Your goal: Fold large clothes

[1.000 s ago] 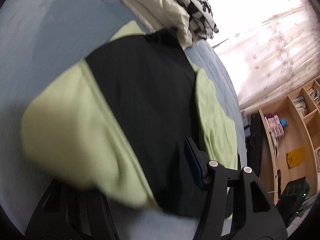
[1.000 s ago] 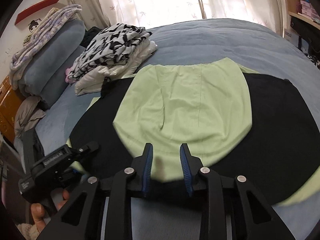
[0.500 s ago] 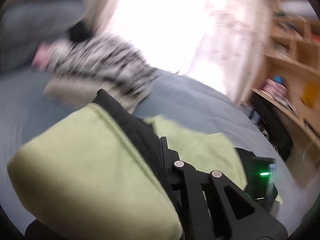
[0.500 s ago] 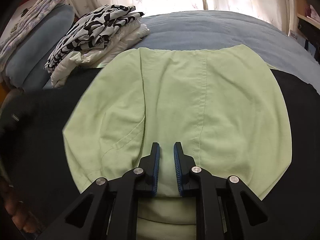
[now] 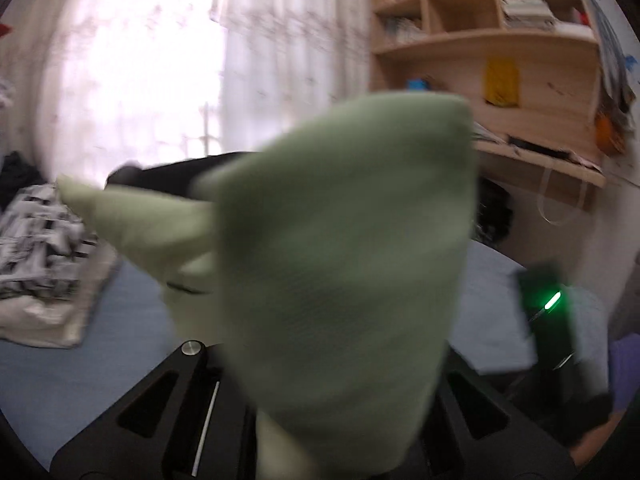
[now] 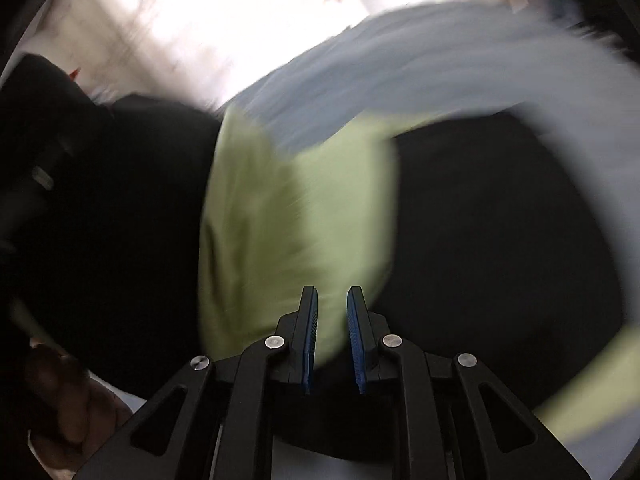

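Observation:
The garment is black with light green sleeves. In the left wrist view a green sleeve [image 5: 344,264] drapes over my left gripper [image 5: 320,420] and hides its fingers; the cloth is lifted off the blue bed [image 5: 80,360]. In the right wrist view, heavily blurred, the folded green part [image 6: 288,216] lies on the black body [image 6: 500,220]. My right gripper [image 6: 332,340] has its blue pads a small gap apart with green cloth between and ahead of them.
A folded pile of black-and-white and white clothes [image 5: 40,264] lies at the left of the bed. Wooden shelves [image 5: 480,40] stand at the right, a curtained window [image 5: 140,80] behind. The other gripper's green light [image 5: 554,300] shows at right.
My left gripper has swung up and round with the green sleeve, from over the garment to facing window and shelves. The right gripper has moved fast; its view is now tilted and blurred.

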Demonstrator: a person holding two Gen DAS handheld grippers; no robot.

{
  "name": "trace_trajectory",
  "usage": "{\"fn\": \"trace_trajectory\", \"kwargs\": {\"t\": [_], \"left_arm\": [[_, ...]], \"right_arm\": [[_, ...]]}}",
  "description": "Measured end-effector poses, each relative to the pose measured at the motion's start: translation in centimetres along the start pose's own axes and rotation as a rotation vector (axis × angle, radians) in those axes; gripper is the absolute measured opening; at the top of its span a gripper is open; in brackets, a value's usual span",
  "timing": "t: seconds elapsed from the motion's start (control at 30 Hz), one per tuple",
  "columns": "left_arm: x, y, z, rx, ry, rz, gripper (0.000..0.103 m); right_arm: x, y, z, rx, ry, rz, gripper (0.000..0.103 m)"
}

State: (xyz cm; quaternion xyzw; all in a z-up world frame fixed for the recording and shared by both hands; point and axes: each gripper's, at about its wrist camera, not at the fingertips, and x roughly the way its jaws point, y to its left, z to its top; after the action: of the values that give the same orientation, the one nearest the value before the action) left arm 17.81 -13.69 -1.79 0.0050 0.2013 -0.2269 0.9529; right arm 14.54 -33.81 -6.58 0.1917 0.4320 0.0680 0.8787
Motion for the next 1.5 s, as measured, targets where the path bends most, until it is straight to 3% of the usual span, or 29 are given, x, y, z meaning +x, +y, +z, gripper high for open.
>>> {"fn": "trace_trajectory", "kwargs": {"t": [0.1, 0.27, 0.37, 0.53, 0.63, 0.67, 0.7, 0.73, 0.8, 0.83, 0.93, 1.03, 1.1, 1.2, 1.33, 1.4, 1.5], "left_arm": [[4.0, -5.1, -2.4, 0.047, 0.114, -0.061, 0.004], [11.2, -10.8, -9.9, 0.169, 0.386, -0.009, 0.004], [11.5, -11.9, -10.6, 0.213, 0.38, 0.017, 0.004], [11.1, -12.9, -8.8, 0.179, 0.328, 0.014, 0.005], [12.3, -12.8, -9.9, 0.181, 0.425, -0.001, 0.019], [12.3, -12.7, -10.3, 0.175, 0.451, -0.01, 0.029], [11.8, -13.2, -10.0, 0.169, 0.457, -0.033, 0.043], [11.3, -13.1, -9.9, 0.161, 0.453, -0.056, 0.049], [9.8, -13.0, -9.5, 0.146, 0.43, -0.102, 0.071], [8.6, -13.0, -9.0, 0.139, 0.412, -0.127, 0.074], [5.5, -12.0, -7.9, 0.143, 0.378, -0.151, 0.074], [2.8, -8.8, -6.1, 0.121, 0.333, -0.11, 0.074], [0.5, -8.4, -5.8, 0.079, 0.323, -0.08, 0.074], [-1.1, -3.3, -5.6, -0.052, 0.332, -0.01, 0.074], [-0.5, 2.7, -6.7, -0.208, 0.379, 0.065, 0.068], [0.6, 6.1, -8.2, -0.306, 0.414, 0.051, 0.06], [2.4, 8.3, -9.9, -0.385, 0.461, 0.042, 0.053]], "right_arm": [[-3.3, -5.4, -0.1, 0.083, -0.073, -0.122, 0.016], [-4.2, -11.2, -1.8, 0.205, -0.066, -0.217, 0.016], [-4.1, -12.0, -2.7, 0.232, -0.06, -0.21, 0.016], [-4.1, -12.4, -3.2, 0.23, -0.078, -0.194, 0.016], [-4.4, -12.8, -3.5, 0.235, -0.067, -0.187, 0.016], [-4.5, -12.7, -3.6, 0.234, -0.067, -0.184, 0.016], [-5.7, -14.3, -3.6, 0.233, -0.069, -0.177, 0.016], [-6.3, -14.2, -3.6, 0.232, -0.072, -0.173, 0.017], [-7.3, -14.1, -3.6, 0.231, -0.078, -0.168, 0.028], [-7.9, -14.3, -3.2, 0.229, -0.087, -0.161, 0.03], [-9.5, -13.0, -3.0, 0.212, -0.105, -0.146, 0.032], [-10.5, -11.4, -2.5, 0.188, -0.1, -0.095, 0.032], [-10.2, -11.0, -1.3, 0.177, -0.081, -0.059, 0.032], [-9.0, -9.4, 0.0, 0.166, -0.007, 0.031, 0.038], [-5.8, -8.4, 1.4, 0.182, 0.125, 0.09, 0.047], [-3.8, -8.6, 1.6, 0.206, 0.198, 0.081, 0.048], [-1.3, -8.9, 1.7, 0.232, 0.258, 0.112, 0.048]]}}
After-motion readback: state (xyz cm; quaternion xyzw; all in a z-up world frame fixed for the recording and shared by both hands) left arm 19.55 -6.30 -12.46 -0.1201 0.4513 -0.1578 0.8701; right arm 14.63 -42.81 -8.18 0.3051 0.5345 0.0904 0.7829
